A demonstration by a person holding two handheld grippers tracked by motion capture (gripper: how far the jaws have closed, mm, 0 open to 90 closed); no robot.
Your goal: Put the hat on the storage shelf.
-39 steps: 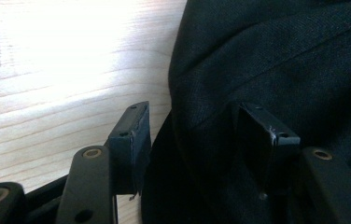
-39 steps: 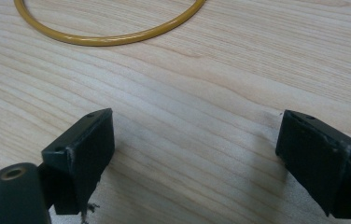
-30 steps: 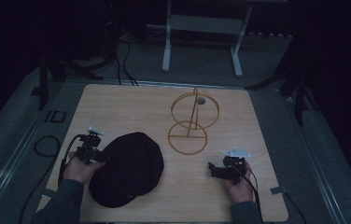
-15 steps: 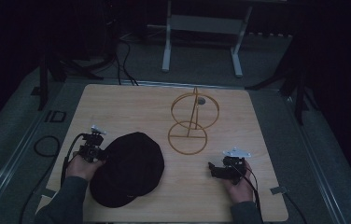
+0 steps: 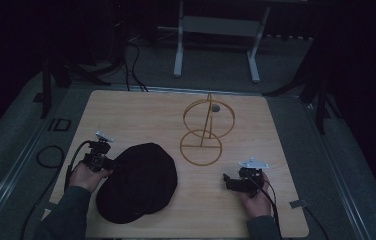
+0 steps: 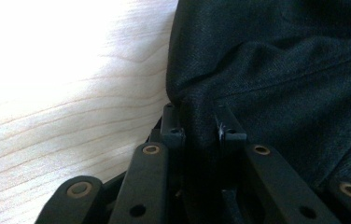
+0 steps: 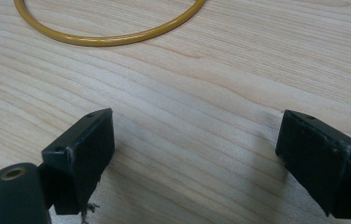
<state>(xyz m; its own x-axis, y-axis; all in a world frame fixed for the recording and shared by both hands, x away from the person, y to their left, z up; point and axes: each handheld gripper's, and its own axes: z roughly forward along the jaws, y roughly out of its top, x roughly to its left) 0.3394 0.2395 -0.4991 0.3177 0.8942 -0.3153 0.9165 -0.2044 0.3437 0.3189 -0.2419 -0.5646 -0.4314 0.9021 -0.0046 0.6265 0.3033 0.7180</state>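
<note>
Near left of the wooden table [image 5: 141, 112], black cap [image 5: 138, 182] lying flat, its left edge bunched into a fold and pinched tight between the jaws of the left gripper [image 6: 201, 128], just snapped closed on the fabric, left hand [image 5: 87, 176] wrapped around the body behind it. Near right, right gripper [image 7: 194, 154] low over bare wood in the right hand [image 5: 257, 196], jaws spread wide, nothing between them, well apart from the cap. Farther in, right of centre, yellow wire stand [image 5: 205, 131] upright, flat ring base on the table with a second ring raised on its post.
</note>
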